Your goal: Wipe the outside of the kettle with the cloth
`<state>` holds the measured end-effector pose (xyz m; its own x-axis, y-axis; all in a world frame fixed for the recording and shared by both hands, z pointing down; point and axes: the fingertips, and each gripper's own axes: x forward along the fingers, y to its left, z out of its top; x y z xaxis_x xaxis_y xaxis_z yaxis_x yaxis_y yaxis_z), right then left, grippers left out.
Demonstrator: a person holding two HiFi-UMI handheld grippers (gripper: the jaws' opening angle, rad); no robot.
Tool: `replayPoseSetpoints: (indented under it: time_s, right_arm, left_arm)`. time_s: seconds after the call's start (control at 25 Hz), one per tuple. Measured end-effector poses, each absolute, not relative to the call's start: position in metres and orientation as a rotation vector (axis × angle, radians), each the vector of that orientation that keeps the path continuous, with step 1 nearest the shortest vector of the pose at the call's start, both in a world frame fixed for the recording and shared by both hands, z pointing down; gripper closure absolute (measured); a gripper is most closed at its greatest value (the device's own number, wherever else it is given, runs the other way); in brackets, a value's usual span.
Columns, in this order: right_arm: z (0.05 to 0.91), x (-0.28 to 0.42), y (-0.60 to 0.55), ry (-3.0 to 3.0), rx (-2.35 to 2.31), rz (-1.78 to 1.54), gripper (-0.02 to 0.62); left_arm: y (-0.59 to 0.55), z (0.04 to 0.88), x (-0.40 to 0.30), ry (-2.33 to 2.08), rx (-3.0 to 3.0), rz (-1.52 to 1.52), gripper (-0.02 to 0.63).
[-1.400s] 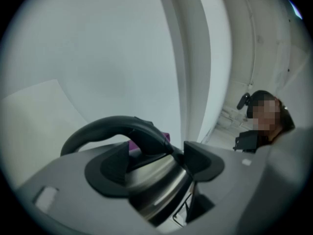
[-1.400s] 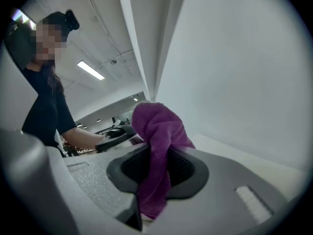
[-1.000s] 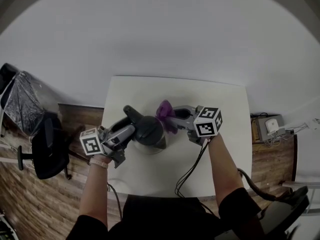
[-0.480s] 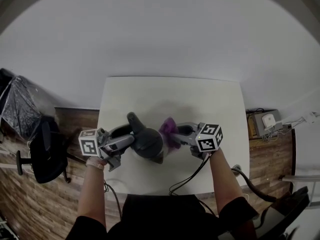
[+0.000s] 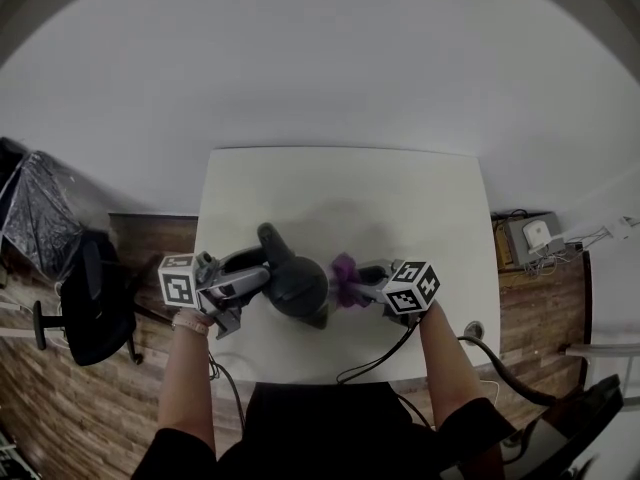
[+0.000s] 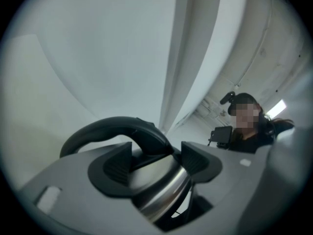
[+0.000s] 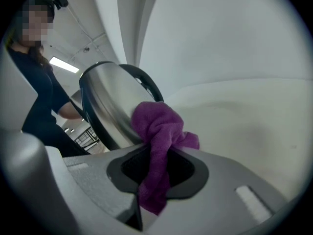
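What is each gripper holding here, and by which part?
The right gripper pinches the purple cloth mid-length. The left gripper's jaws have just been closing around the kettle handle; whether they grip it cannot be told.

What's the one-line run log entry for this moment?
left gripper: jaws just closing round kettle handle | right gripper: holds purple cloth against steel kettle side

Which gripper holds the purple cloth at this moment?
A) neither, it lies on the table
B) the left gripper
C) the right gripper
C: the right gripper view shows the purple cloth pinched in the jaws of the right gripper, bunched against the steel side of the kettle.
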<state>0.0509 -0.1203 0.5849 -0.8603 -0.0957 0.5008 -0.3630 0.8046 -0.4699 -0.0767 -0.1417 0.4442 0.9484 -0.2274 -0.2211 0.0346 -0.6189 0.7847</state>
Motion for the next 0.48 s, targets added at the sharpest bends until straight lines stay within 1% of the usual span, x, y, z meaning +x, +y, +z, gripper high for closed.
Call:
replayPoseSetpoints:
  time_s: [0.28, 0.48]
  right_arm:
    - [0.595, 0.052, -0.118, -2.417, 0.345, 0.694, 0.509]
    - [0.600, 0.051, -0.121, -2.252, 0.305, 0.484, 0.508]
  left_arm:
    - [-0.142, 0.444, -0.076, -0.151, 2.217, -0.378, 0.302]
    - [-0.143, 0.444, -0.076, -0.151, 2.216, -0.379, 0.302]
